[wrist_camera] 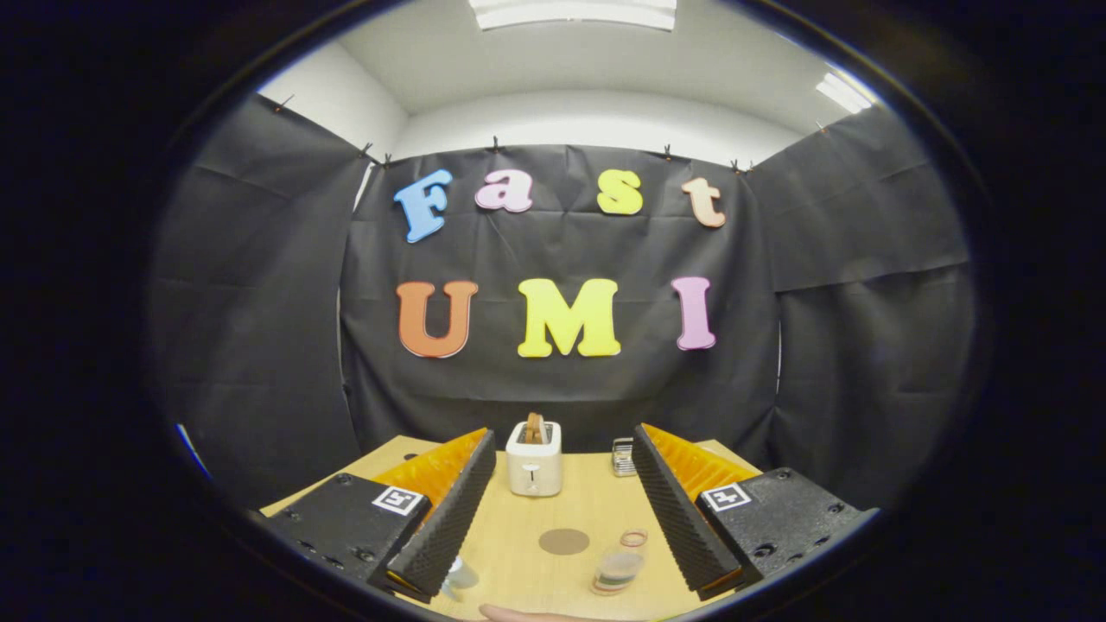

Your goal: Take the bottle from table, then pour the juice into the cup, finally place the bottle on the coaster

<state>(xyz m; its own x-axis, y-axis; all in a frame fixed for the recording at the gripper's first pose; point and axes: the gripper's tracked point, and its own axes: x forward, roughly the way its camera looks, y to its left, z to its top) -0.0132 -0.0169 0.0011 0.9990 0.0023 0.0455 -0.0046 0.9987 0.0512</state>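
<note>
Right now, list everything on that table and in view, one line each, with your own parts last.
Light wooden table: one, pale wood, under everything.
White toaster with a brown slice in its slot: one, at the far edge, beyond the fingers.
Small ridged silvery object: one, right of the toaster; what it is I cannot tell.
Round brown coaster: one, flat on the table between the fingers.
Clear glass cup: one, right of the coaster, close to the right finger.
Clear bottle: one, partly hidden by the left finger.
Hand: a sliver at the near edge.
Gripper: one, fingers wide open, holding nothing.
</note>
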